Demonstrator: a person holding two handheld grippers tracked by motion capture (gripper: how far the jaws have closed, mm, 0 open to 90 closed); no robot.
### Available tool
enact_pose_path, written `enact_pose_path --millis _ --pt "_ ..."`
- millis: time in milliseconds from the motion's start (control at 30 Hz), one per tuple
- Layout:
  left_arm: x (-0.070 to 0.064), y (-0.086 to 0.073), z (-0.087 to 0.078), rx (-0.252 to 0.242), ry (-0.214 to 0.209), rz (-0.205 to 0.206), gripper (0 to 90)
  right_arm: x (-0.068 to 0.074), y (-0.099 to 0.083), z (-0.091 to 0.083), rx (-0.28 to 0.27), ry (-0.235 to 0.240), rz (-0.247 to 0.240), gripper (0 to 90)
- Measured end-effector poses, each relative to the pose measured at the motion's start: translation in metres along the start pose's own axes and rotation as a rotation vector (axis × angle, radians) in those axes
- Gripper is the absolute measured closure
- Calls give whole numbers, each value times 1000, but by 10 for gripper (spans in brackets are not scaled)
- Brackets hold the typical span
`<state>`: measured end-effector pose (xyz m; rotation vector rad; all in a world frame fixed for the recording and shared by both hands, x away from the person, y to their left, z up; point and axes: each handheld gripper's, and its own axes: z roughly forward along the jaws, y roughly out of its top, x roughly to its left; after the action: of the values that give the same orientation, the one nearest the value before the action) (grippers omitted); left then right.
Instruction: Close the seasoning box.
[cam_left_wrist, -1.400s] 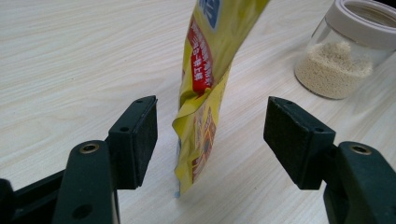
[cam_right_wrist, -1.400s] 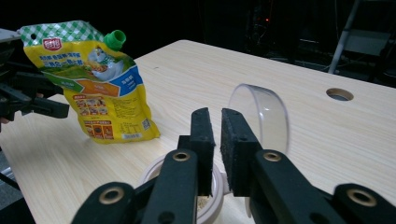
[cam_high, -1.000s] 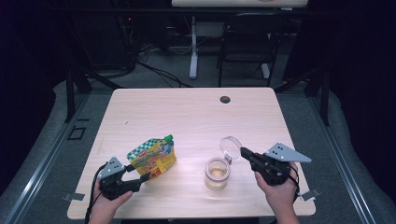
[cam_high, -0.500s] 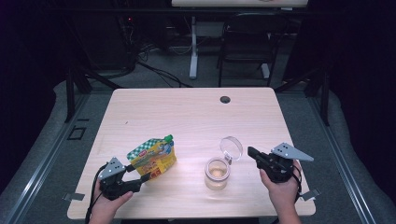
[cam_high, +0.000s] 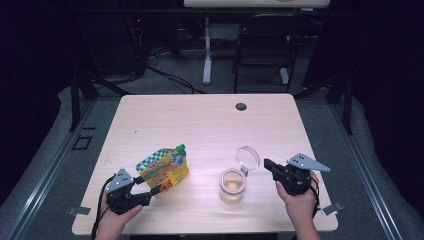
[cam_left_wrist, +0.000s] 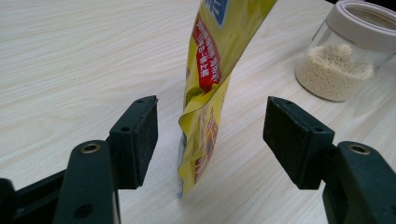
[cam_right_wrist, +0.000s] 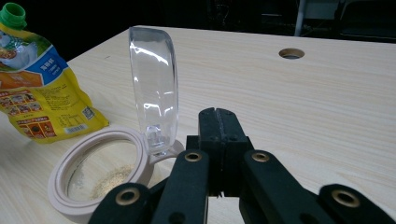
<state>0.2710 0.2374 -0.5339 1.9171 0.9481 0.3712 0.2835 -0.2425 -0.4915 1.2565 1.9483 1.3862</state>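
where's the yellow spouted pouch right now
In the high view the yellow plastic pouch with the green cap stands on the table's near left side, left of the clear glass jar; its lower corner sits between the open left claw jaws.

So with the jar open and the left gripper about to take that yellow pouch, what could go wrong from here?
The left gripper is open with its jaws either side of the bottom corner of the yellow spouted pouch with a green cap; such a low grip could let it flop or slip. The pouch could also swing into the clear glass jar of pale grains and spill it. The jar's clear hinged lid stands upright by the shut right gripper; a bump might snap it closed.
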Motion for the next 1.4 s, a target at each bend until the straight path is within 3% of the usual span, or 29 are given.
enact_pose_path --millis 1400 --pt "0 0 0 6 -8 2 359 9 0 13 20 16 -10 900"
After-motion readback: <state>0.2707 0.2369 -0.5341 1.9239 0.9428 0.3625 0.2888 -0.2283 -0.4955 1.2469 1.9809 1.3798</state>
